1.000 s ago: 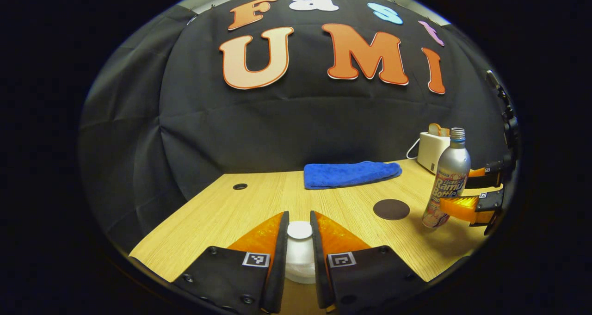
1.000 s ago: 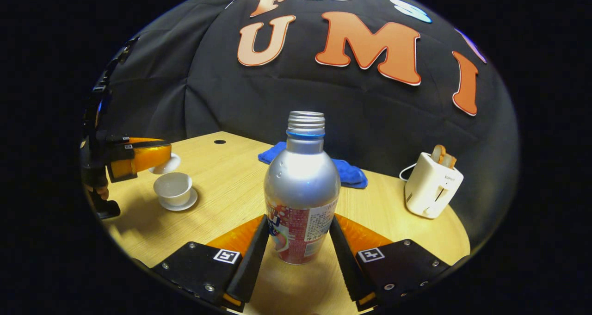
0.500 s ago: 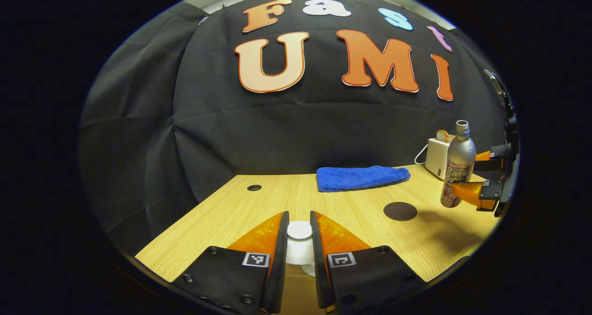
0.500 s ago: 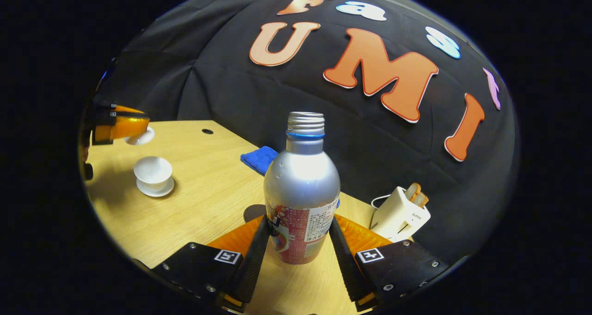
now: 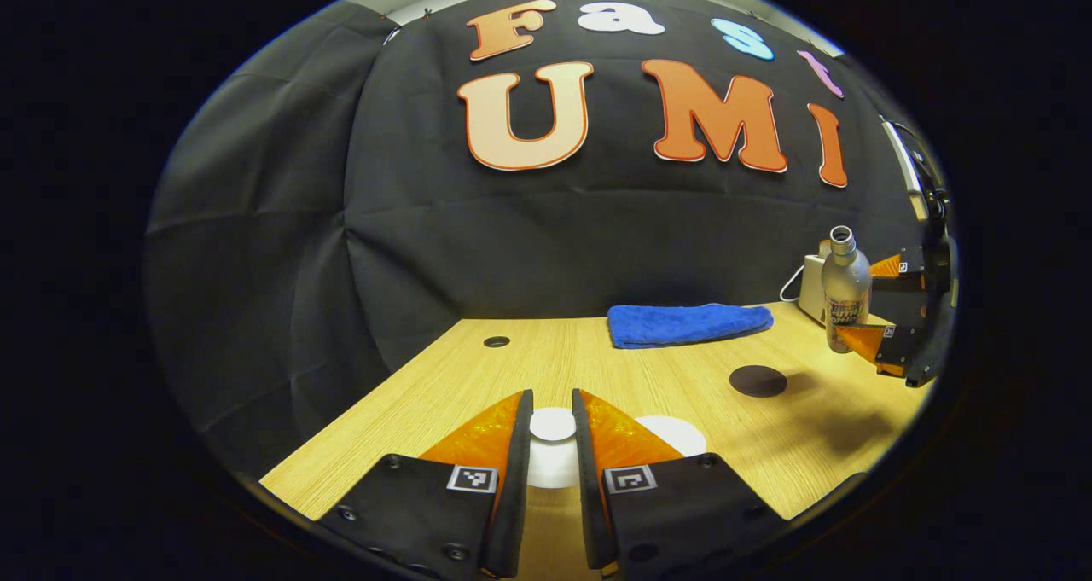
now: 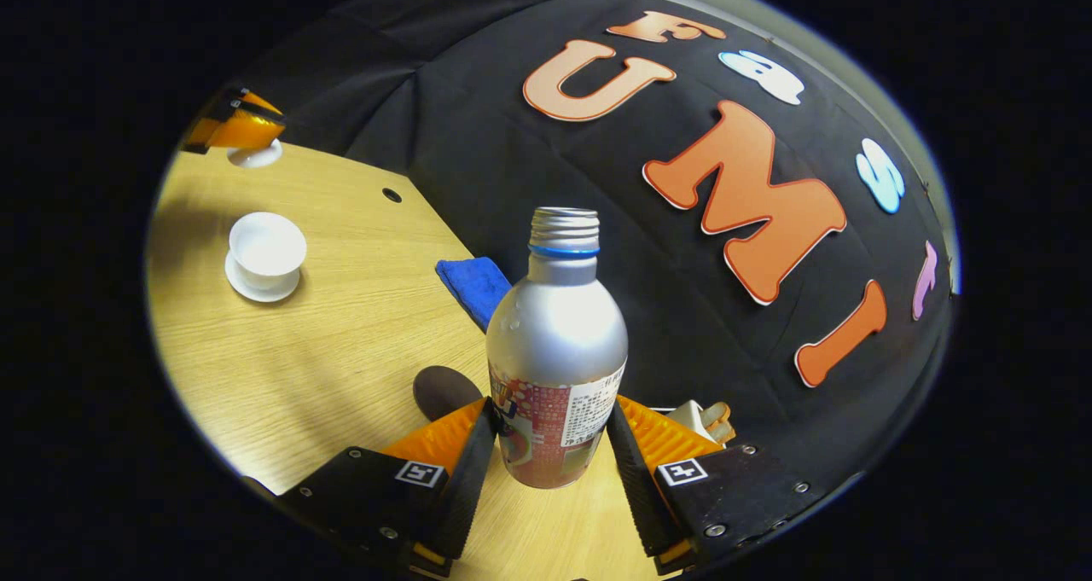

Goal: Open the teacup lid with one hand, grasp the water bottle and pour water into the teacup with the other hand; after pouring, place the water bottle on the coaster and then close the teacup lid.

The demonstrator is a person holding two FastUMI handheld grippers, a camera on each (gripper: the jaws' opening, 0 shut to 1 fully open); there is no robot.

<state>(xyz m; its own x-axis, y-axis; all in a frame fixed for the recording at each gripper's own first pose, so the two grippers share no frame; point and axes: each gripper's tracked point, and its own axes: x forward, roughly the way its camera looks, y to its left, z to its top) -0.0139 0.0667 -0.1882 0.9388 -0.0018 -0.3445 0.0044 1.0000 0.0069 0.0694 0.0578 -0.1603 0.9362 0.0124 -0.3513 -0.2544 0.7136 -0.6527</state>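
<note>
Fingers of the right gripper (image 6: 552, 449) clamp the water bottle (image 6: 556, 351) between them.

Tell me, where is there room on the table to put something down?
Bare wood lies between the teacup and the coaster, and in front of the blue towel. It is crowded by the toaster, where the bottle is held.

Teacup (image 6: 266, 250) on saucer (image 6: 256, 287) on table (image 6: 324, 342); coaster (image 6: 444, 391) nearer; towel (image 6: 473, 287) behind coaster; toaster (image 6: 704, 419) probably far right.
</note>
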